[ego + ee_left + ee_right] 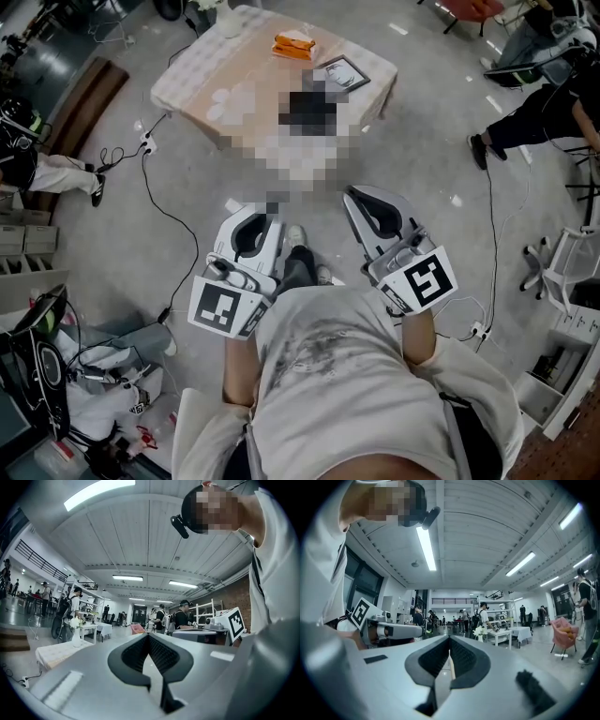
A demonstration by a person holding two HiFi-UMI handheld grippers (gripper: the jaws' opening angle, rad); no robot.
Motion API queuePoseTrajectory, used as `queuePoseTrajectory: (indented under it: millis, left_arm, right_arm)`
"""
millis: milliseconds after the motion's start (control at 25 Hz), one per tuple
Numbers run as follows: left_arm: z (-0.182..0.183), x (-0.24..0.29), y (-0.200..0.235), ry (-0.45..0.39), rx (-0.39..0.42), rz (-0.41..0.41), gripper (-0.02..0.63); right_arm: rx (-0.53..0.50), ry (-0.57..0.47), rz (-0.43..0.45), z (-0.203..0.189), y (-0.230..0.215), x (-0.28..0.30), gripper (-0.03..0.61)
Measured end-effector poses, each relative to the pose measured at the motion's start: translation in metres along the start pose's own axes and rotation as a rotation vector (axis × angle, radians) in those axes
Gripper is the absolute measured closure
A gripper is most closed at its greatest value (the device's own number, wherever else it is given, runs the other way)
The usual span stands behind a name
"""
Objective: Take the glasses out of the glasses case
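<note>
No glasses case or glasses can be made out. A table (192, 67) with a pale checked cloth stands ahead on the floor; a dark thing at its middle is hidden by a mosaic patch. My left gripper (257, 217) and right gripper (357, 193) are held side by side at waist height, pointing level toward the table and well short of it. Both are shut with nothing between the jaws. The left gripper (149, 635) shows its pads meeting, and so does the right gripper (450, 637). Each gripper view also catches the other one, the right gripper (220, 626) and the left gripper (382, 630).
On the table are an orange packet (293, 44), a framed dark card (342, 73) and a white vase (228, 19). Black cables (169, 202) and a power strip (146, 143) lie on the floor at left. People (534, 112) and white shelving (572, 328) are at right.
</note>
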State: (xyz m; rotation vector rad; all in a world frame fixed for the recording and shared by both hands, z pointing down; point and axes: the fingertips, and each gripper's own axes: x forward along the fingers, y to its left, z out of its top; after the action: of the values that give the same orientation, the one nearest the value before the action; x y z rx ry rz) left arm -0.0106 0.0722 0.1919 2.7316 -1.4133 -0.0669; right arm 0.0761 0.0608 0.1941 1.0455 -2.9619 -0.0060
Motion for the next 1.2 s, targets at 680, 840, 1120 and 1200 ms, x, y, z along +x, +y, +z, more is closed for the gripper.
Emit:
queuePoseTrajectory:
  millis: [680,840,1120,1200]
  left_arm:
    - [-0.01,0.09,0.1,0.05,-0.044,-0.072,0.609]
    - [-0.011,0.101,0.12,0.054,-0.051,-0.086,0.611]
    - [-0.025,0.118,0.154,0.064,-0.064,-0.121,0.611]
    - [-0.029,0.121,0.165,0.079,-0.076,-0.123,0.609]
  right_arm:
    - [0.02,0.063,-0.057,-0.014,-0.077,0.106,0.56]
    - [0.021,0.079,-0.071,-0.016,-0.085,0.126,0.56]
    - [0.008,0.124,-0.126,-0.028,-0.098,0.151,0.56]
    - [0.006,0.137,-0.136,-0.031,-0.101,0.158,0.56]
